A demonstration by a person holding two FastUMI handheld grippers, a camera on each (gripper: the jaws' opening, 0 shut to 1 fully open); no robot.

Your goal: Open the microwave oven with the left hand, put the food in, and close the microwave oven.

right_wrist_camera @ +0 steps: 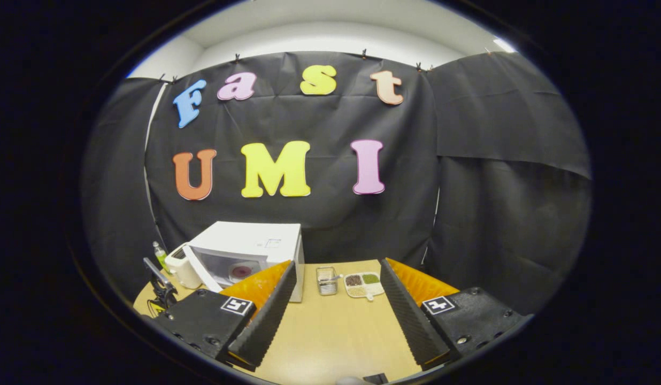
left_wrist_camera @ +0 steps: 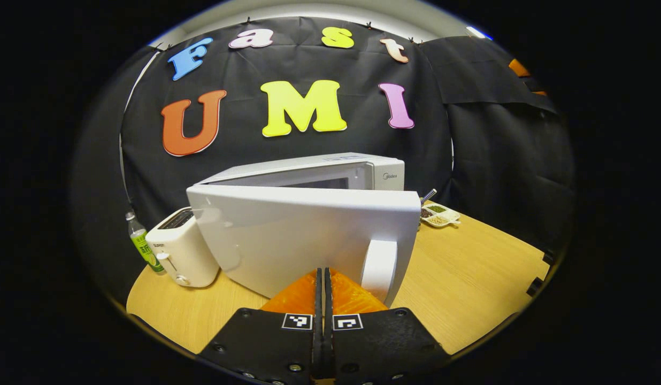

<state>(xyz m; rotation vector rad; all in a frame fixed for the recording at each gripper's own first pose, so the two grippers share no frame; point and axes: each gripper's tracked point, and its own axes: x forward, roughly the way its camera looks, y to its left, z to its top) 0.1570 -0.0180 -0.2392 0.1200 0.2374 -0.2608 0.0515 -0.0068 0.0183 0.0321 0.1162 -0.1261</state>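
Note:
The white microwave (left_wrist_camera: 309,171) stands on the wooden table (left_wrist_camera: 469,267) with its door (left_wrist_camera: 287,235) swung partly out toward me. My left gripper (left_wrist_camera: 323,274) is shut with nothing between its fingers, its tips at the door's outer face just left of the white handle (left_wrist_camera: 379,267); contact is unclear. In the right gripper view the microwave (right_wrist_camera: 255,240) sits at the left with its door (right_wrist_camera: 201,274) ajar, and a pinkish plate of food (right_wrist_camera: 239,271) lies inside. My right gripper (right_wrist_camera: 337,264) hangs open above the table, holding nothing.
A white toaster (left_wrist_camera: 183,248) and a green bottle (left_wrist_camera: 143,246) stand left of the microwave. A divided dish of grains (right_wrist_camera: 364,283) and a small metal tin (right_wrist_camera: 326,280) sit to its right. Black cloth walls close the back and right side.

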